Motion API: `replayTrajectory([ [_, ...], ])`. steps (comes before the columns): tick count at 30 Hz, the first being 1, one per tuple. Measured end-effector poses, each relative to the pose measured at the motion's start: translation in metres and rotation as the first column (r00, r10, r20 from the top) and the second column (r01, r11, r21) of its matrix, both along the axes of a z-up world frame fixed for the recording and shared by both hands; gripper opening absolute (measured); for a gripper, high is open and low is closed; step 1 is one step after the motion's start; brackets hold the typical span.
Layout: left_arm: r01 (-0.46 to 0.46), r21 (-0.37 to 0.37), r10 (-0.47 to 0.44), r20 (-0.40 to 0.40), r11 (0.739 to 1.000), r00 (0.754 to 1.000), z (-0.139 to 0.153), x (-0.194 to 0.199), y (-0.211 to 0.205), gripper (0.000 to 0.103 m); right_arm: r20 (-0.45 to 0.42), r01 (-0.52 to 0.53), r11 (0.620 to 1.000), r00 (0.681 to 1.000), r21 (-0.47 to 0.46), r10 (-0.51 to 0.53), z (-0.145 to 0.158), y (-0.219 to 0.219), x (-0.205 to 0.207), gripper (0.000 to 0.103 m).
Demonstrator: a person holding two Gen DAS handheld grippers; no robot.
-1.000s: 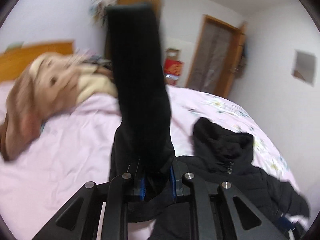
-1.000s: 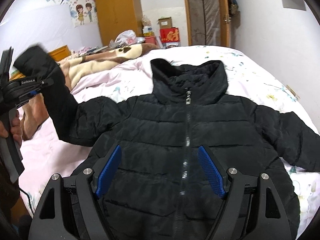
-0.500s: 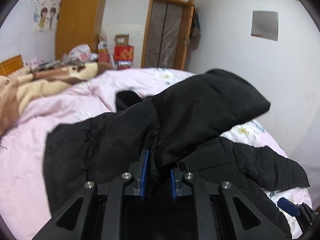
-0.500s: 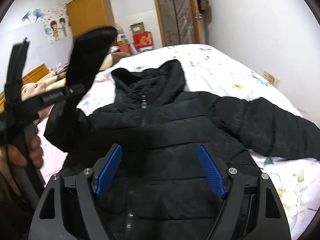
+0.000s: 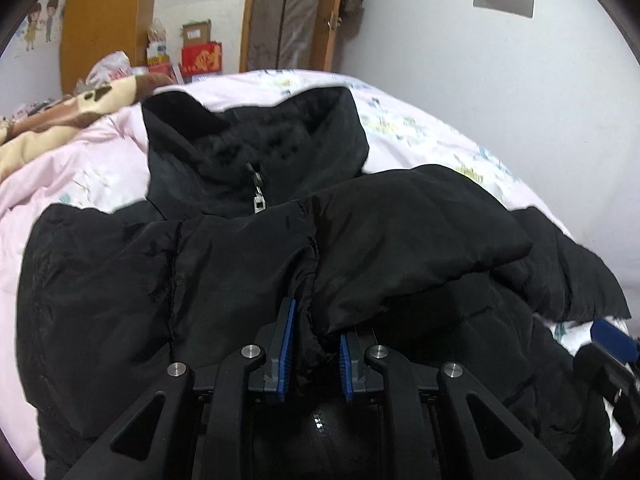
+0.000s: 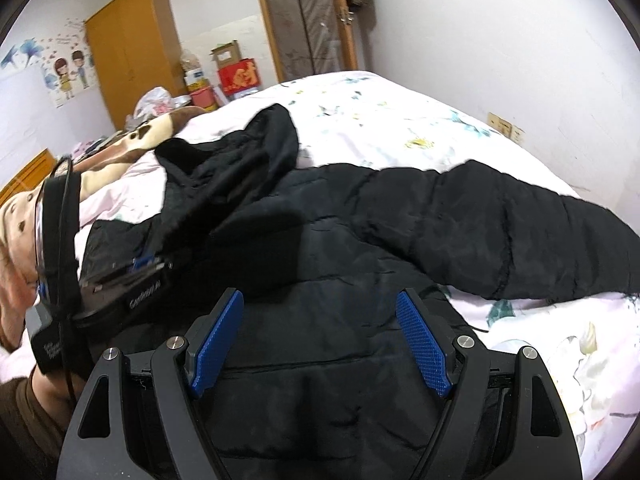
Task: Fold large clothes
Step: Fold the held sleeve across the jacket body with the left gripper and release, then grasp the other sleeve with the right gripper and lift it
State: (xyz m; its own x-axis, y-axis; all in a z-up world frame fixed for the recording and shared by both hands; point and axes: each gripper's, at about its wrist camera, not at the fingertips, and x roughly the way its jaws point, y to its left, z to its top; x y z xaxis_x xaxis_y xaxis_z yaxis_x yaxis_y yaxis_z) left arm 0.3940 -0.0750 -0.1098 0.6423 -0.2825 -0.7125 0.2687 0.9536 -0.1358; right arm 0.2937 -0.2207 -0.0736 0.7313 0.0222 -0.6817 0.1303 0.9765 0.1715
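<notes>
A black puffer jacket (image 5: pixel 120 280) lies front up on the pink bed, its collar (image 5: pixel 248 136) toward the far end. My left gripper (image 5: pixel 314 340) is shut on the jacket's left sleeve (image 5: pixel 400 240), which now lies folded across the chest below the zipper pull. In the right wrist view the jacket (image 6: pixel 340 360) fills the foreground and its other sleeve (image 6: pixel 500 232) stretches out to the right over the sheet. My right gripper (image 6: pixel 320 344) hangs open above the jacket's lower front with nothing between its pads. The left gripper's body (image 6: pixel 132 276) shows at the left, held by a hand.
The bed (image 6: pixel 400 112) has a pink floral sheet with a brown and cream blanket (image 5: pixel 80 108) bunched at its far left. A wooden wardrobe (image 6: pixel 128 60), boxes (image 6: pixel 236 72) and a door (image 6: pixel 308 16) stand behind. A white wall runs along the right side.
The left gripper carried the sleeve from upright in the air down and across onto the jacket's chest. The right gripper swung rightward over the jacket, staying open.
</notes>
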Motion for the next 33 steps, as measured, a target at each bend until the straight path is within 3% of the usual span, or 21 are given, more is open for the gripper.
replayTrajectory([
  [4,0.051,-0.017,-0.052,-0.007,0.999,0.999,-0.006,0.003,-0.001,0.028,-0.018,0.015,1.000,1.000,-0.003,-0.015,-0.007,-0.007,0.011,0.079],
  [8,0.075,-0.014,-0.075,-0.009,0.997,0.997,-0.010,0.003,-0.005,0.031,-0.018,0.034,0.999,0.999,0.006,-0.034,-0.010,-0.013,0.022,0.079],
  [11,0.113,-0.090,-0.116,-0.027,0.989,0.993,-0.007,0.002,0.001,0.047,-0.019,0.043,0.999,0.999,0.016,-0.042,-0.011,-0.017,0.028,0.079],
  [13,0.151,-0.121,-0.155,-0.020,0.981,0.988,-0.001,-0.004,0.006,0.074,-0.023,0.042,0.999,0.999,0.027,-0.042,-0.012,-0.019,0.034,0.079],
  [17,0.201,-0.064,-0.196,0.080,0.977,0.977,0.025,-0.026,0.029,0.077,-0.032,0.029,0.998,0.999,0.057,-0.028,-0.016,-0.022,0.053,0.079],
  [20,0.093,-0.072,-0.086,0.094,0.993,0.992,0.040,-0.023,0.066,0.077,-0.057,0.002,0.997,0.998,0.077,0.002,-0.022,-0.019,0.070,0.079],
  [23,-0.091,-0.046,0.095,0.092,0.995,0.991,0.044,-0.009,0.111,0.077,-0.093,-0.040,0.990,0.994,0.137,0.053,-0.035,-0.013,0.088,0.079],
  [28,-0.307,0.011,0.306,0.032,0.952,0.951,0.029,0.017,0.165,0.077,-0.117,-0.077,0.972,0.987,0.222,0.105,-0.048,0.002,0.105,0.077],
  [29,-0.330,0.016,0.330,0.018,0.944,0.944,0.024,0.021,0.171,0.077,-0.109,-0.100,0.971,0.986,0.218,0.126,-0.048,0.007,0.106,0.058],
  [30,-0.360,0.037,0.361,-0.001,0.932,0.933,0.020,0.024,0.176,0.077,-0.114,-0.107,0.972,0.985,0.212,0.133,-0.048,0.010,0.108,0.032],
  [32,-0.379,0.047,0.380,-0.016,0.924,0.925,0.015,0.029,0.183,0.077,-0.114,-0.105,0.972,0.985,0.210,0.131,-0.046,0.012,0.110,0.008],
  [33,-0.384,0.047,0.385,-0.018,0.922,0.923,0.013,0.029,0.185,0.077,-0.108,-0.105,0.967,0.985,0.230,0.133,-0.045,0.010,0.110,0.006],
])
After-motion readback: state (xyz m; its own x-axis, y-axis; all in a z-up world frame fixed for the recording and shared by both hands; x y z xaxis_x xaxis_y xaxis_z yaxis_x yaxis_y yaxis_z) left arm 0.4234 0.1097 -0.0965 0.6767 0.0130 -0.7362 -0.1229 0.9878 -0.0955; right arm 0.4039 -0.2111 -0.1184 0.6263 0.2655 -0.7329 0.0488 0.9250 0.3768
